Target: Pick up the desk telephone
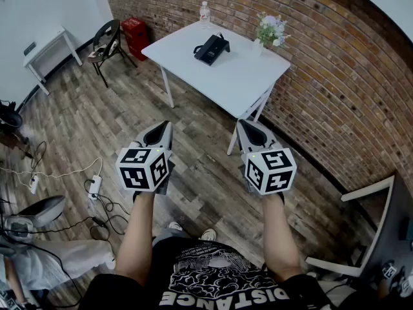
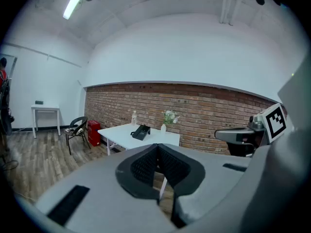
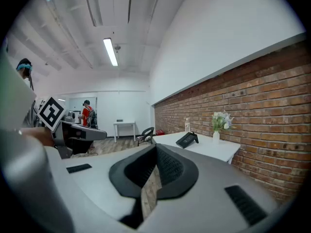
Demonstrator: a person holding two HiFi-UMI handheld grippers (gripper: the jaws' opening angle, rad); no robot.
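The black desk telephone (image 1: 211,49) lies flat on the white surface (image 1: 222,82), toward its far side and roughly midway along it, with the handset in its cradle. Just beyond it, at the far edge by the brick wall (image 1: 335,76), stands a clear water bottle (image 1: 204,13), apart from the phone. To the phone's right is a small white vase of pale flowers (image 1: 271,31), also apart from it. The rest of the surface is bare. Left of the surface, on the wooden floor (image 1: 97,128), a red box (image 1: 135,34) sits against the wall, with a black chair (image 1: 106,41) beside it and a small white side table (image 1: 48,50) further left along the white wall. Both claws are held out over the floor on the near side of the surface, well apart from the telephone and side by side. The left claw (image 1: 165,125) has its jaws pressed together with nothing between them, and its own view looks across the room at the phone in the distance. The right claw (image 1: 243,124) is likewise pressed together and empty, its tip near the surface's near leg in the head view. Nearer the person, on the left, a power strip (image 1: 95,186) and loose cables lie on the floor.
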